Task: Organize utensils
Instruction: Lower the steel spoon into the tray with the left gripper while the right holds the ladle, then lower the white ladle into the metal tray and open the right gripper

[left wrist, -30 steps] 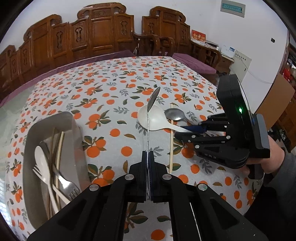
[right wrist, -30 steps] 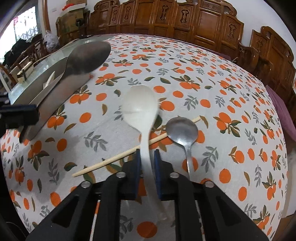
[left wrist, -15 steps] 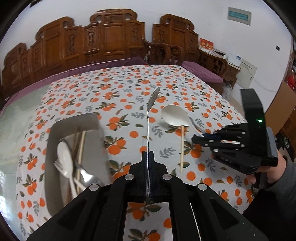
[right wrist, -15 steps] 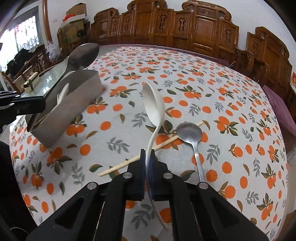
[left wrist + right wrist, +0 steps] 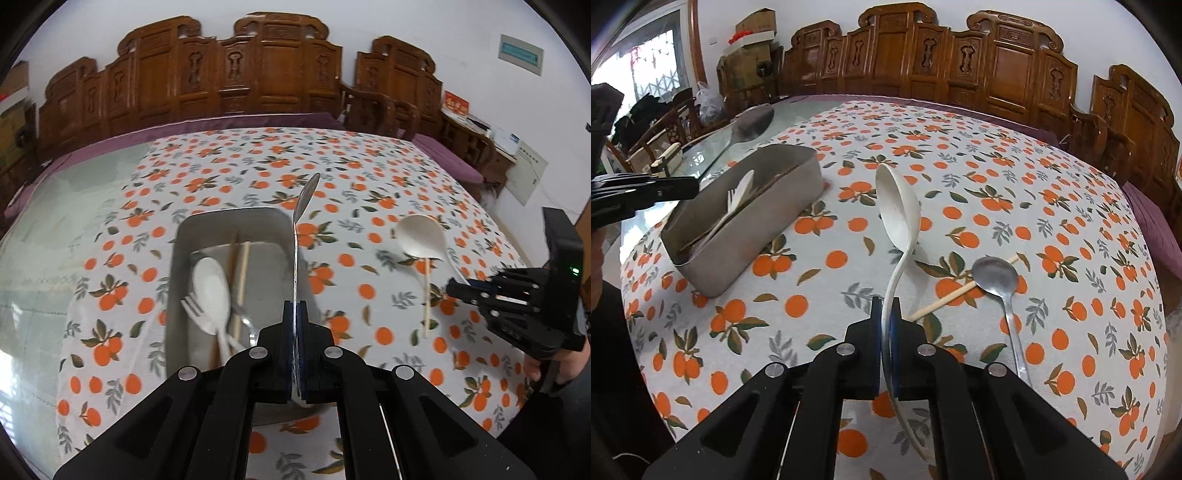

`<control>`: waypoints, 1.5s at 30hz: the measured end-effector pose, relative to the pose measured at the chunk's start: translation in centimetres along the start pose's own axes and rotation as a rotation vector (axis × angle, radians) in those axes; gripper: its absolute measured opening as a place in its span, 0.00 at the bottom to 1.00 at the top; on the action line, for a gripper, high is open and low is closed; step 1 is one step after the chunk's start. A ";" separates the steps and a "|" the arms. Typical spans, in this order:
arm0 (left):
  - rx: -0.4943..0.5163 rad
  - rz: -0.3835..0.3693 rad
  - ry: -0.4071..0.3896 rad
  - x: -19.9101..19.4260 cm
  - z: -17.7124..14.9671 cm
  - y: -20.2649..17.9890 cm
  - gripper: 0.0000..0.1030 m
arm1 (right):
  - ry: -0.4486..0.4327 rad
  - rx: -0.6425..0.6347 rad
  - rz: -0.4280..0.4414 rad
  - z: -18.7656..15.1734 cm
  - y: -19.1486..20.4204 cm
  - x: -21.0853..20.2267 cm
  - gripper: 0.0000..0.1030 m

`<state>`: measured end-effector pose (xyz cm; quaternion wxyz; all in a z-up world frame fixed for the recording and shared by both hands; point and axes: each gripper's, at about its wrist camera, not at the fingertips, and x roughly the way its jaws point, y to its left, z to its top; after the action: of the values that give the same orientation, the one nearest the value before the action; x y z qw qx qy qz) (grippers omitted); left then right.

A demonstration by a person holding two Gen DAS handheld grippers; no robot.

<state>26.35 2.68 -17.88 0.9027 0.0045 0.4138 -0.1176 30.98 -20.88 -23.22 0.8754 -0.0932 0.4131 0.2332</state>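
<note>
Your left tongs [image 5: 295, 343], pinching the metal spoon [image 5: 301, 221], have moved over the tray [image 5: 177, 258]. Your right tongs [image 5: 886, 339] have lifted the white spoon [image 5: 897, 210].

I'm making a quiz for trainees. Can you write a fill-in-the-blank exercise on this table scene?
1. The left gripper holds a ____ spoon.
2. The right gripper holds a ____ spoon.
3. The fork lies inside the metal ____.
4. On the tablecloth, a chopstick lies under a metal ____.

Answers: metal; white; tray; spoon
</note>
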 end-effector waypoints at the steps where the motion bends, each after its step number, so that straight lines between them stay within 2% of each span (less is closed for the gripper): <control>1: -0.006 0.006 0.004 0.2 0.0 0.3 0.01 | -0.003 -0.001 0.003 0.0 0.2 -0.1 0.05; 11: -0.062 0.072 0.096 3.7 -1.0 3.0 0.01 | -0.027 -0.011 0.033 0.6 1.3 -0.7 0.05; 21: -0.061 0.098 0.151 6.3 -0.9 3.0 0.01 | -0.028 -0.004 0.060 0.9 2.1 -0.7 0.05; 31: -0.060 0.093 0.122 5.4 0.0 3.5 0.02 | -0.018 -0.002 0.063 1.9 3.6 -0.5 0.05; 43: -0.069 0.104 0.018 1.0 0.8 5.7 0.34 | -0.034 0.060 0.167 5.5 7.9 0.2 0.05; 45: -0.077 0.103 0.005 0.4 0.8 6.4 0.46 | -0.031 0.060 0.177 6.0 8.6 0.6 0.05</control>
<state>28.58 8.70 -18.20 0.9061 -0.0084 0.4195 -0.0548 31.23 -10.96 -19.55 0.8600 -0.0262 0.4130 0.2986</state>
